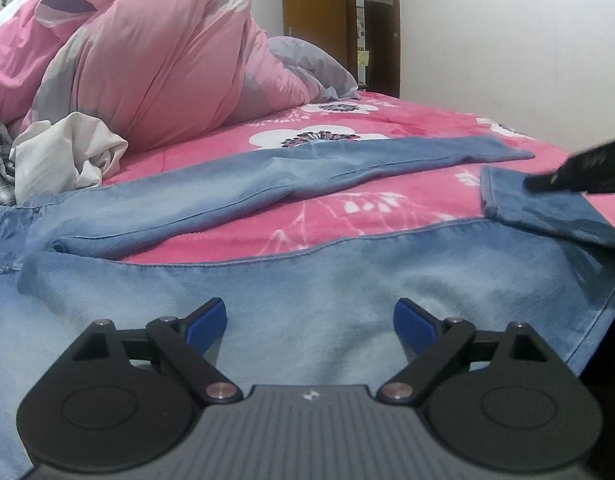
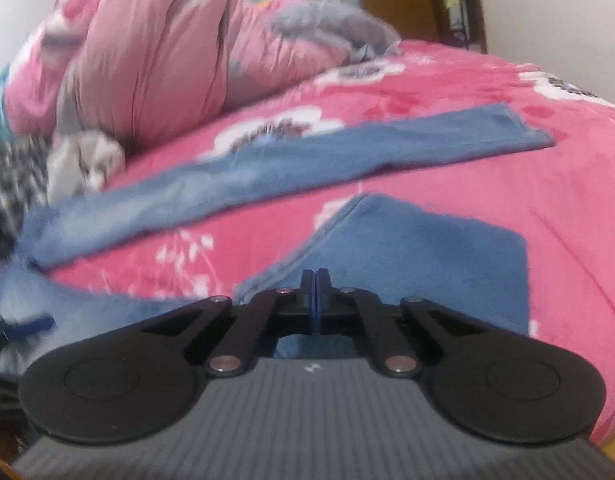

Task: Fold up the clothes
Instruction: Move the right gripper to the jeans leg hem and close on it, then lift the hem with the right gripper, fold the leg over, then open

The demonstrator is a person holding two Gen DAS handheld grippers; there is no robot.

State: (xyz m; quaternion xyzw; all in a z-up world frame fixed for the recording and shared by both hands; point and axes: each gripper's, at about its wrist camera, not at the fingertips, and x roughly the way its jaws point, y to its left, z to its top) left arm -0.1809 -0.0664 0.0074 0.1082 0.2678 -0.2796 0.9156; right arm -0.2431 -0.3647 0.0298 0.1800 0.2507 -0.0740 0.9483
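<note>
Jeans (image 1: 267, 184) spread on bed (image 1: 407, 120), near leg's cuff lifted; right hand-held gripper (image 2: 315, 280) clamped on it, left hand-held gripper (image 1: 309, 320) apart. Folding mostly left.

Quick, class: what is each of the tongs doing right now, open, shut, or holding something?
Left tongs: open, empty, above the jeans.
Right tongs: shut; whether on denim cannot be told.

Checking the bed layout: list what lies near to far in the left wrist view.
Left tool → near jeans leg → pink floral blanket → far jeans leg → pink duvet heap → wooden door.
</note>
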